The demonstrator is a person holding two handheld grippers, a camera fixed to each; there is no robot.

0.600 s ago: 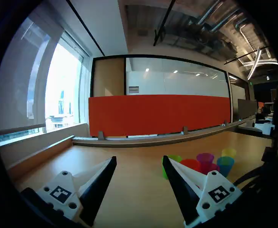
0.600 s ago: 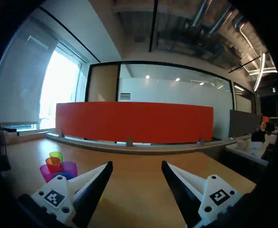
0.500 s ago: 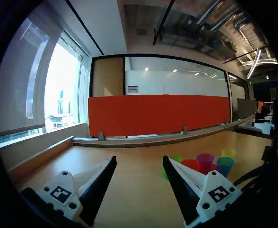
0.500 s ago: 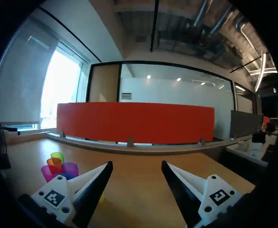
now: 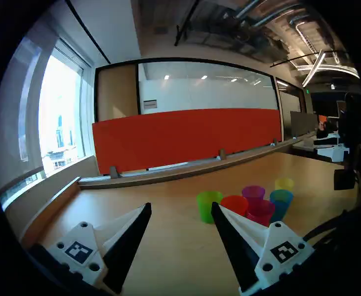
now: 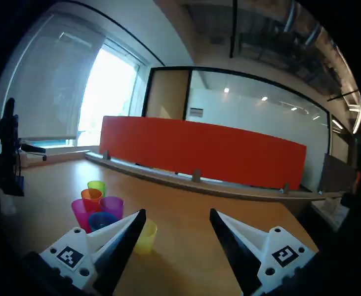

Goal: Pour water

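Hovering low over the wooden surface [image 5: 173,259], the left claw [image 5: 180,206] has its two black fingers spread wide apart, nothing between them. Same story for the right claw [image 6: 177,212]: fingers parted, gripping nothing, above the same surface [image 6: 180,269].

Now the cups, all upright in a tight cluster. In the left gripper view the green cup [image 5: 209,206] stands just past the claw's fingertip. An orange-red cup [image 5: 234,204] sits right beside the green cup, a magenta cup [image 5: 261,211] and a purple cup [image 5: 253,194] next along, then a blue cup [image 5: 281,201], and a yellow cup [image 5: 284,184] farthest from the green cup.

From the right gripper view the order flips: the yellow cup [image 6: 146,236] is nearest, a little apart from the rest. Then come the blue cup [image 6: 101,220], magenta cup [image 6: 79,211], purple cup [image 6: 112,205] and orange-red cup [image 6: 91,197], with the green cup [image 6: 96,187] at the back. Whether any cup holds water, I can't tell.

Well beyond the green cup, an orange divider [image 5: 185,134] [image 6: 205,154] lines the surface's far edge, a glass wall [image 5: 205,91] above it and a bright window [image 5: 57,123] to the side.
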